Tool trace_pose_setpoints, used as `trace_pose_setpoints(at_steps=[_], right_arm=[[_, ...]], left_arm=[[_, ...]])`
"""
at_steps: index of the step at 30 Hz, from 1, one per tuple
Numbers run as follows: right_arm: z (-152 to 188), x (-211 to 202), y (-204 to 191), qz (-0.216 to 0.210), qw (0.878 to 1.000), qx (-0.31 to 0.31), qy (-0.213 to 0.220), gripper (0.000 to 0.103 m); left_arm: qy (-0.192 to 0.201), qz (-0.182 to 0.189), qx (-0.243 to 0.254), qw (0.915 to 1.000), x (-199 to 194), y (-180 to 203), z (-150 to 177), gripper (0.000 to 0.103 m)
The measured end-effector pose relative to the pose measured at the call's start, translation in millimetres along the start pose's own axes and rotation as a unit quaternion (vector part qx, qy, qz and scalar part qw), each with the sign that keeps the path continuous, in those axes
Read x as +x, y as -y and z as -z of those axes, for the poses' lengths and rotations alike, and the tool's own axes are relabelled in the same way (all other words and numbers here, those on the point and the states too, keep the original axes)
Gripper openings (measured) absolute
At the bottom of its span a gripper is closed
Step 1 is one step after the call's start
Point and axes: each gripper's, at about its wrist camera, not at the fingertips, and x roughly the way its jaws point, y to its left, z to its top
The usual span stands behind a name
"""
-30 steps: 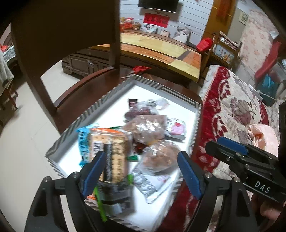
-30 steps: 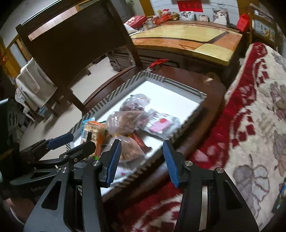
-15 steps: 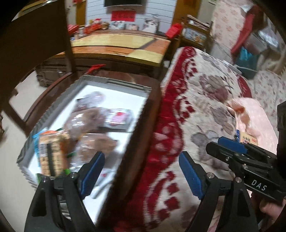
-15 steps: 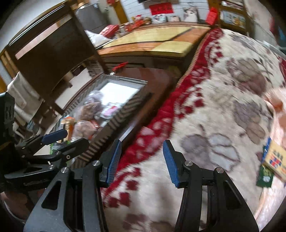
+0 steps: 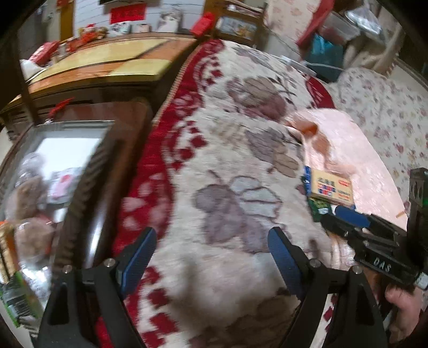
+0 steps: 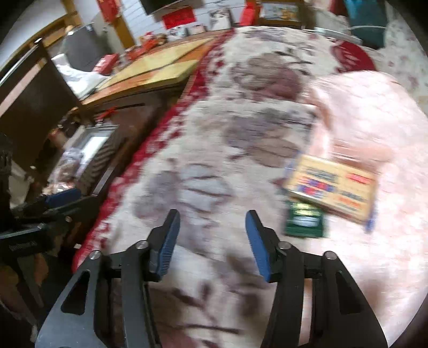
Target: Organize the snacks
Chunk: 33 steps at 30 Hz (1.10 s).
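Now both tools empty: left tool (image 5: 211, 251) wide, right tool (image 6: 211, 241) just widening.

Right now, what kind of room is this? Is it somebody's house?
Most likely a home living room. A flowery blanket covers what looks like a sofa or bed, a wooden table stands behind it, and framed pictures lean against the far wall. A tray of snacks sits beside the blanket.
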Motion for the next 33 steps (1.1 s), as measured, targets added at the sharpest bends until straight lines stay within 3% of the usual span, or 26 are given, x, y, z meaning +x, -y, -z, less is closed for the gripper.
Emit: trace_pose_setpoints(at_steps=[7,13,16,19,21,23,29,31,33], right_arm=[[-12.8,-14.7,61.3,0.057,0.998,0.002,-0.007,0.054],[-32.2,-9.6,77.6,0.080,0.994,-0.066,-0.032,0.055],[-37.5,-1.6,71.0,0.091,0.985,-0.139,-0.056,0.056],[-43.0,9.1,65.7,0.071,0.975,-0.194,-0.083,0.056],[-44.8,20.5,61.8,0.081,0.962,-0.238,-0.105,0.063],[-44.8,30.1,58.1,0.100,0.945,-0.288,-0.118,0.063],[-49.4,56.3,62.6,0.099,0.921,-0.341,-0.162,0.067],[-51.6,62.3,64.5,0.093,0.922,-0.335,-0.173,0.067],[-54.0,66.7,69.1,0.080,0.930,-0.314,-0.174,0.064]], left_arm=[[-0.033,0.046,0.035,0.9978,30.1,48.8,-10.6,0.086],[-0.059,0.063,0.064,0.9942,52.6,87.0,-13.9,0.086],[-0.061,0.066,0.063,0.9939,54.6,88.7,-15.3,0.086],[-0.067,0.058,0.059,0.9943,59.4,84.3,-15.7,0.086],[-0.071,0.053,0.052,0.9947,62.6,78.6,-15.8,0.086],[-0.074,0.049,0.044,0.9951,65.9,73.4,-16.2,0.086],[-0.080,0.049,0.040,0.9948,74.5,73.8,-16.3,0.086],[-0.083,0.049,0.043,0.9944,77.0,76.2,-15.6,0.086],[-0.086,0.051,0.044,0.9940,79.2,79.0,-15.5,0.086]])
